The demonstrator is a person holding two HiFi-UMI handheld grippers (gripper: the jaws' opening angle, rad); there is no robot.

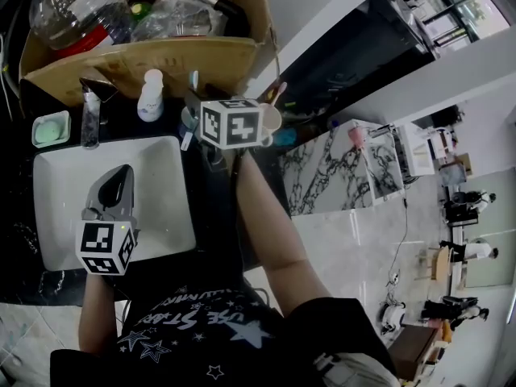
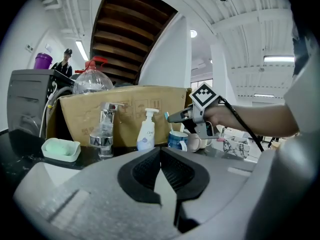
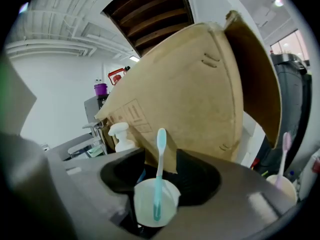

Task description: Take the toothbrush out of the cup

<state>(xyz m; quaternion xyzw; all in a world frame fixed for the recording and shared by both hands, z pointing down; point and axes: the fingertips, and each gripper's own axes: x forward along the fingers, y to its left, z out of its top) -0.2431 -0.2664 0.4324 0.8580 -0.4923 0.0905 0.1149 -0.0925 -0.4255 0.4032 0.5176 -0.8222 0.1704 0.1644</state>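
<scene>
left gripper (image 2: pixel 160 150) hangs low over the white sink (image 1: pixel 165 216), jaws together with nothing in them, so it's out of the way. going right past the faucet (image 2: pixel 103 129) and the soap bottle (image 2: pixel 147 131), my right gripper (image 3: pixel 161 156) is lined up on the cup (image 3: pixel 147 204). its jaws are apart and the teal toothbrush (image 3: pixel 159 169) stands in the cup between them, not pinched yet. i reckon the trick is to close on the handle above the rim, not on the cup, squeeze square so it doesn't twist, then lift straight up until the bottom end clears. further right sits a second cup (image 3: pixel 282 183) with a pink brush, so i'd stay clear of it.
</scene>
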